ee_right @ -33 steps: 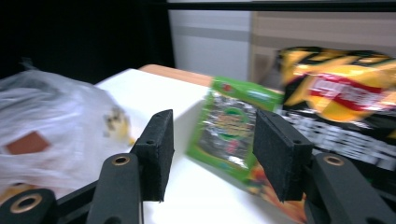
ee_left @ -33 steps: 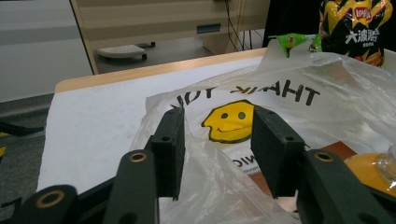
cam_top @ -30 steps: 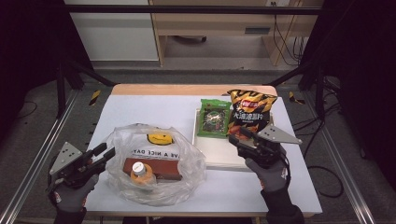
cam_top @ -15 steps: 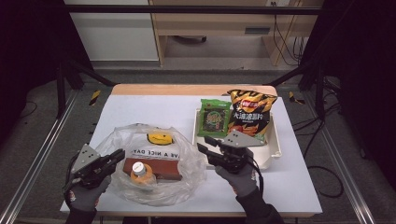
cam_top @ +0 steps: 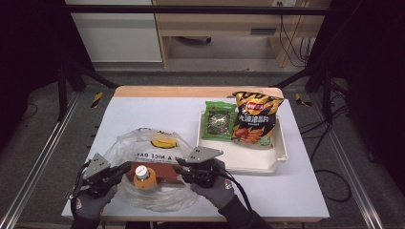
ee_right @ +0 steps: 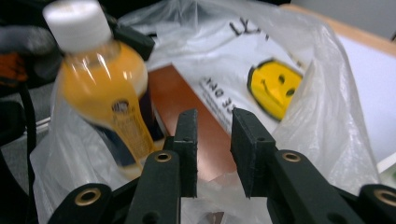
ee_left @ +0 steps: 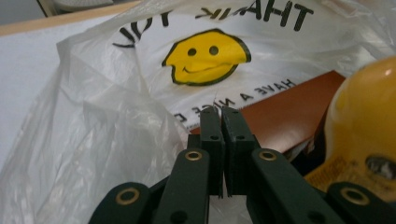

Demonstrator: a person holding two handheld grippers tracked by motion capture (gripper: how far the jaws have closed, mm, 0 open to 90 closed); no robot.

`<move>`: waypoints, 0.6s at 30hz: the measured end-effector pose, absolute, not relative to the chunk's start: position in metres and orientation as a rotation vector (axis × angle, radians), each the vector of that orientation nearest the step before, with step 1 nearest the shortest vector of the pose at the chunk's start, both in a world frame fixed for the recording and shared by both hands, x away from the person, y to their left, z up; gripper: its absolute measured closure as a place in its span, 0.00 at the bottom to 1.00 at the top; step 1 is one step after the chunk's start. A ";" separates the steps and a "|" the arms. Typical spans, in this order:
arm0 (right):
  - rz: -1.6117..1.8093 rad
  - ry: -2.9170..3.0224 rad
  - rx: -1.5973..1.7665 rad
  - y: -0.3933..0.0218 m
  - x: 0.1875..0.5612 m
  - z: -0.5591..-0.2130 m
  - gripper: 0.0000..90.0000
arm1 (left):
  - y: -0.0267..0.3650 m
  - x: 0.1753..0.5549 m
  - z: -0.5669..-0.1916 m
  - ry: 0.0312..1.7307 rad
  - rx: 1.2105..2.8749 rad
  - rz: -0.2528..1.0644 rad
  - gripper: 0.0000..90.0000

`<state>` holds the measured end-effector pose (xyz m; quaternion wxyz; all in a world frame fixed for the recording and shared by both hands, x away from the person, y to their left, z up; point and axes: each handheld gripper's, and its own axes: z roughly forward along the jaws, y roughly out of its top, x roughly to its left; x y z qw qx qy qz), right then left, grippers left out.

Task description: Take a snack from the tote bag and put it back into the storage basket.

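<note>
On the white table (cam_top: 143, 109), the plastic bag (cam_top: 157, 200) lies between the left gripper's (ee_left: 223, 122) closed jaws and the right gripper's (ee_right: 215, 122) narrowing jaws.

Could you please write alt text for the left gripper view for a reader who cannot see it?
The left gripper, its black jaws closed together, pinches the edge of a clear plastic bag printed with a yellow smiley face. Inside lie a brown box and an orange bottle.
</note>
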<state>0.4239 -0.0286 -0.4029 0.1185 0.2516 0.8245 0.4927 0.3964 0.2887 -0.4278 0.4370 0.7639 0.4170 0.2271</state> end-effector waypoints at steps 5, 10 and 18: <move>1.371 2.468 0.780 -0.031 0.421 -0.421 0.81 | 0.292 0.390 -0.439 1.060 1.925 0.559 0.97; 1.286 2.484 0.789 -0.035 0.415 -0.439 0.79 | 0.295 0.386 -0.447 1.090 1.944 0.572 0.97; 1.240 2.458 0.863 -0.047 0.420 -0.454 0.79 | 0.305 0.387 -0.456 1.163 1.954 0.599 0.94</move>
